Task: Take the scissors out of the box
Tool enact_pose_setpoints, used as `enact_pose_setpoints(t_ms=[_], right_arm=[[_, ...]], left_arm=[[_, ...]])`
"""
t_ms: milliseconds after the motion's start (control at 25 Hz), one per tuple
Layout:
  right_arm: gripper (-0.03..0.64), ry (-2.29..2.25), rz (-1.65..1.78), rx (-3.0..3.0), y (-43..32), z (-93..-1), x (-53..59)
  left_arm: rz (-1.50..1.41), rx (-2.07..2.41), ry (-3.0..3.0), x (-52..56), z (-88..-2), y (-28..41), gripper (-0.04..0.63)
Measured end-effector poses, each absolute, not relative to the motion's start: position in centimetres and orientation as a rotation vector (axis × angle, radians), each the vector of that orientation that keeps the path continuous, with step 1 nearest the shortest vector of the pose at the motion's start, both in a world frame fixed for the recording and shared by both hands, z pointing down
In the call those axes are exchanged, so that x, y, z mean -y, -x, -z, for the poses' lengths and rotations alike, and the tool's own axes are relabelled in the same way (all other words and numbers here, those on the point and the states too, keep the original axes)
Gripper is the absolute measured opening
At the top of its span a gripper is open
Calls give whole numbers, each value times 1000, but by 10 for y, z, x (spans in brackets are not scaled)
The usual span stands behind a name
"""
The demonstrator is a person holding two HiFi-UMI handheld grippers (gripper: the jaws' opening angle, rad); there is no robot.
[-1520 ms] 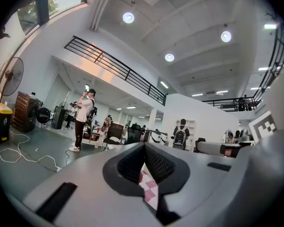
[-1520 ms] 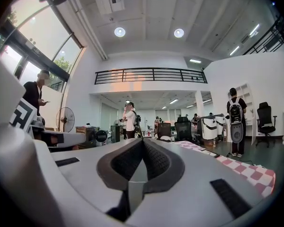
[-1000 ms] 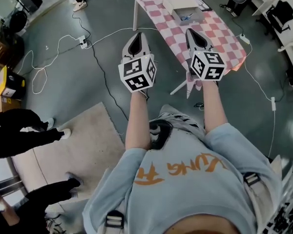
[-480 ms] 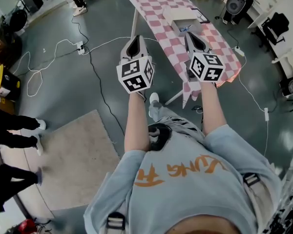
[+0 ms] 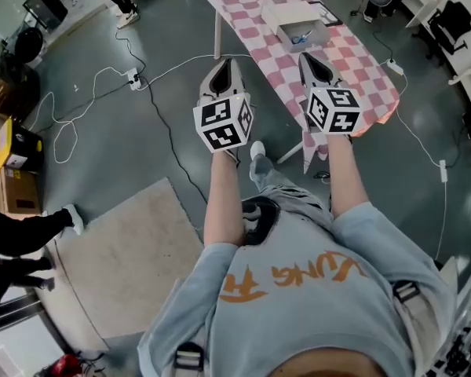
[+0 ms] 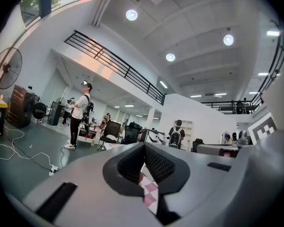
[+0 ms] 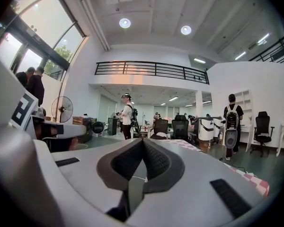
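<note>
The left gripper (image 5: 224,63) and right gripper (image 5: 311,58) are held shut and empty, so the box (image 5: 297,22) might be pushed off the bench's (image 5: 247,6) edge.

1. The left gripper (image 5: 226,63) hangs over bare floor, just left of the table (image 5: 369,93). The right gripper (image 5: 309,56) hangs at the table's near edge. Both have their jaws together.
2. Nothing stands between either gripper and the box (image 5: 302,34).
3. The box is open at the top, so entry from above is free. Its walls block entry from the side.
4. A flat white lid (image 5: 286,10) lies just beyond the box and closes off the far side.
5. The checked cloth left of the box and on its near side is bare.
6. At floor level, a table leg (image 5: 217,34) and a black cable (image 5: 171,136) lie left of the table.
</note>
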State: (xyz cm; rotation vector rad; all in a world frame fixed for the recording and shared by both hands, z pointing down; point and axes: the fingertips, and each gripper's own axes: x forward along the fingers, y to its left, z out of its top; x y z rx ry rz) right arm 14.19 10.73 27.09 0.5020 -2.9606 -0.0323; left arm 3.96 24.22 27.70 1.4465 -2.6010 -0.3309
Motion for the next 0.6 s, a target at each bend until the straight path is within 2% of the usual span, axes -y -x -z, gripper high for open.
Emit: enact_pose_setpoints(t_ms=[600], right_arm=[[-3,-680,-182,2872,-110,-331,3]], left_arm=[[244,2483,-1502,-141,-325,4,17]])
